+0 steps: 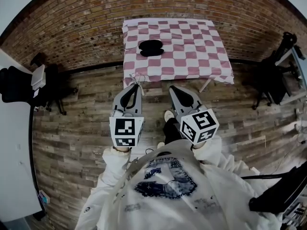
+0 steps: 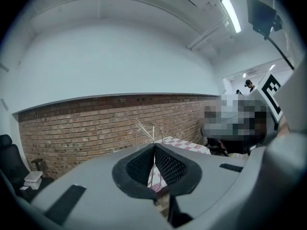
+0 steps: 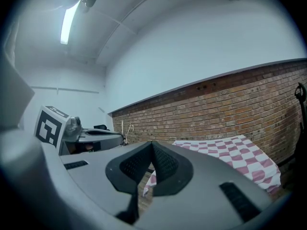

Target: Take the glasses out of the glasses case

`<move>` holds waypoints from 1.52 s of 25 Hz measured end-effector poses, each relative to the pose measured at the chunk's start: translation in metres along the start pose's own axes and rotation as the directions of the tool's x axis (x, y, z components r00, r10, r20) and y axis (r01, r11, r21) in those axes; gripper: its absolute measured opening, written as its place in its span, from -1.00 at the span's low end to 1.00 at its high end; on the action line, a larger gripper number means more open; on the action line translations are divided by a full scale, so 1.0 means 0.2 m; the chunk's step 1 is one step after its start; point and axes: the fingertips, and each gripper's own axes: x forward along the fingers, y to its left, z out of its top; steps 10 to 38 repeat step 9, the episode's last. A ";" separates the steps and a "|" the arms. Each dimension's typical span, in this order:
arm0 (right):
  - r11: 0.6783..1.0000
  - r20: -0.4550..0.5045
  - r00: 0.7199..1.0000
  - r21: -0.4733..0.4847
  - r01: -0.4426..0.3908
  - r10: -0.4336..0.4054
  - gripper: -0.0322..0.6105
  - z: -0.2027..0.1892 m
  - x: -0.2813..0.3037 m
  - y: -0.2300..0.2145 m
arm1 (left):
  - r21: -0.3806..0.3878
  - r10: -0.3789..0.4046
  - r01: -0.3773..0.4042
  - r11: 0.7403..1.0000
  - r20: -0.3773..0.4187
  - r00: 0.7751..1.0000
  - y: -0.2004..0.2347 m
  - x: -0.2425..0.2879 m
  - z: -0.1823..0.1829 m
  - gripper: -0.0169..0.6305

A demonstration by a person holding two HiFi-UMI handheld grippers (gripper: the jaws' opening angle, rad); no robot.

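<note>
Closest to me is my white sweatshirt (image 1: pixel 168 186), and just past it my two grippers, side by side over the plank floor (image 1: pixel 81 128). My left gripper (image 1: pixel 135 86) has its fingers pressed together on one pair of thin wire-rimmed glasses (image 1: pixel 137 77). In the left gripper view the pale wire (image 2: pixel 146 132) rises from the seam where the meshed pads (image 2: pixel 170 166) meet and loops above the tips. The glasses are thus up in the air in my left grip, well apart from the table. My right gripper (image 1: pixel 173 87) is pinched shut as well, pad against pad, with nothing between them in the right gripper view. From that side I also see the left gripper's marker cube (image 3: pixel 49 127) and the wire sticking up beyond it.

Farther on stands one table under a pink-and-white checked cloth (image 1: pixel 192 51). On it lies one black glasses case (image 1: pixel 151 47), towards the cloth's left half. It looks like two dark lobes spread open, but its inside is too dark to read. Behind the table runs the brick wall (image 1: pixel 96 23).
</note>
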 end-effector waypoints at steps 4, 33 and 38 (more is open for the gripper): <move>1.000 0.001 1.000 0.000 0.004 -0.004 -0.86 0.00 0.01 -0.01 | -0.003 -0.005 0.005 1.000 0.003 1.000 -0.01 0.00 0.00 -0.89; 1.000 0.001 1.000 0.000 0.003 -0.003 -0.86 0.01 0.04 -0.03 | -0.001 -0.009 0.009 1.000 0.005 1.000 0.00 0.05 0.01 -0.89; 1.000 0.001 1.000 0.000 0.003 -0.003 -0.86 0.01 0.04 -0.03 | -0.001 -0.009 0.009 1.000 0.005 1.000 0.00 0.05 0.01 -0.89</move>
